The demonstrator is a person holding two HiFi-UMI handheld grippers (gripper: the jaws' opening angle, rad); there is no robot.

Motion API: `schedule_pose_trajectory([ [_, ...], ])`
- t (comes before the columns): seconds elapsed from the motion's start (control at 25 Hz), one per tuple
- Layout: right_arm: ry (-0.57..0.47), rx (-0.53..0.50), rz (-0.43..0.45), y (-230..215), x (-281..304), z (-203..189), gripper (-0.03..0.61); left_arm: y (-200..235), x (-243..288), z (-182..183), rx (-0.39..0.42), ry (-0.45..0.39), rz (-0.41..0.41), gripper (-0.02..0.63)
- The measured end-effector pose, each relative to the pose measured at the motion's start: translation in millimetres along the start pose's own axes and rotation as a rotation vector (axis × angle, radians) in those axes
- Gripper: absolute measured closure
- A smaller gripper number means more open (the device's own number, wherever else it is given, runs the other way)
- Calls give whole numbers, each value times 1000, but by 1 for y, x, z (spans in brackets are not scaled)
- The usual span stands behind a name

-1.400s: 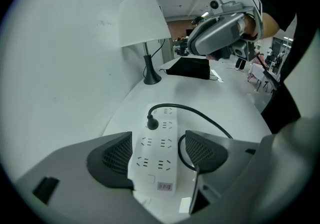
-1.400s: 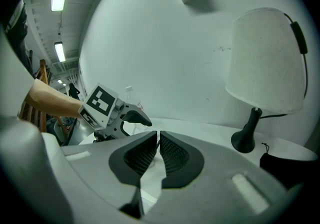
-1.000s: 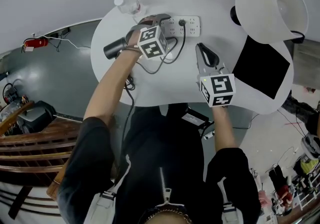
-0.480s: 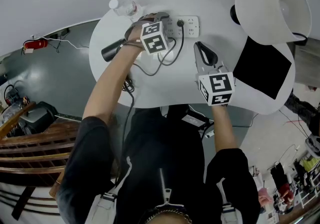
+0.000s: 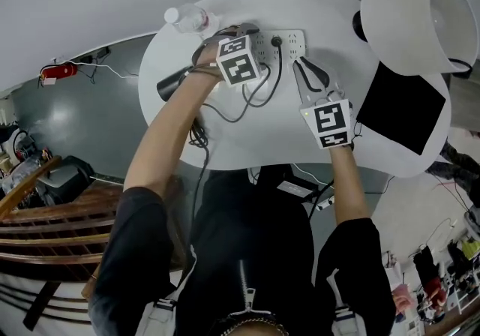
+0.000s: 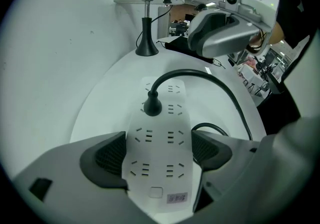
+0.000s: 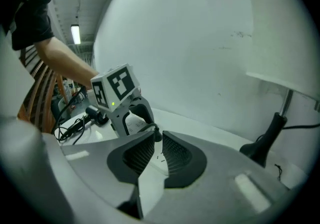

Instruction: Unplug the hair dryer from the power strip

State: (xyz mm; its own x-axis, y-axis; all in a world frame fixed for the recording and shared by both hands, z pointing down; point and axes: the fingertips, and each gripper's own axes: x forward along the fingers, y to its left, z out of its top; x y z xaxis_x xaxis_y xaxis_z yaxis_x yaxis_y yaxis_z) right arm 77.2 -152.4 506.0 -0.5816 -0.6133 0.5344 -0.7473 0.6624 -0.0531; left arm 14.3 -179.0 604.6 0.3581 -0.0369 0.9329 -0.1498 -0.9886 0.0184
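Note:
The white power strip (image 5: pixel 289 43) lies at the table's far edge, with the hair dryer's black plug (image 5: pixel 275 40) in it and the cord (image 5: pixel 264 85) looping back. The black hair dryer (image 5: pixel 174 83) lies to the left. My left gripper (image 5: pixel 241 28) points steeply down over the strip's left end. Its jaws have just been opening, and the strip (image 6: pixel 159 133) lies between the pads (image 6: pixel 111 155), the plug (image 6: pixel 151 105) further along. My right gripper (image 5: pixel 304 64) sits just right of the plug. Its jaws have just been opening to a narrow gap with nothing between them, and the plug (image 7: pixel 155 135) is just beyond the tips.
A water bottle (image 5: pixel 187 18) lies at the table's far left. A white lamp (image 5: pixel 416 19) stands at the far right, with its base (image 7: pixel 265 143) close by my right gripper. A black square mat (image 5: pixel 405 113) lies on the right of the white table (image 5: pixel 247 139).
My right gripper has moved forward and down towards the plug end of the strip. My left gripper has stayed over the strip's left end.

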Motion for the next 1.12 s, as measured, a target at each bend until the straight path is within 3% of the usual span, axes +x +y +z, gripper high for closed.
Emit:
schedule_pose_trajectory([
  [0.2,16,-116,53,3,25,-11,514,2,1,4,3,39,-22,225],
  [0.64,-39,-171,84,3,63,-6,442,5,-1,6,-1,49,-29,225],
  [0.84,-65,-197,75,1,78,4,442,6,0,7,3,50,-31,225],
  [1.12,-58,-183,48,-3,89,9,494,6,2,7,4,58,-31,225],
])
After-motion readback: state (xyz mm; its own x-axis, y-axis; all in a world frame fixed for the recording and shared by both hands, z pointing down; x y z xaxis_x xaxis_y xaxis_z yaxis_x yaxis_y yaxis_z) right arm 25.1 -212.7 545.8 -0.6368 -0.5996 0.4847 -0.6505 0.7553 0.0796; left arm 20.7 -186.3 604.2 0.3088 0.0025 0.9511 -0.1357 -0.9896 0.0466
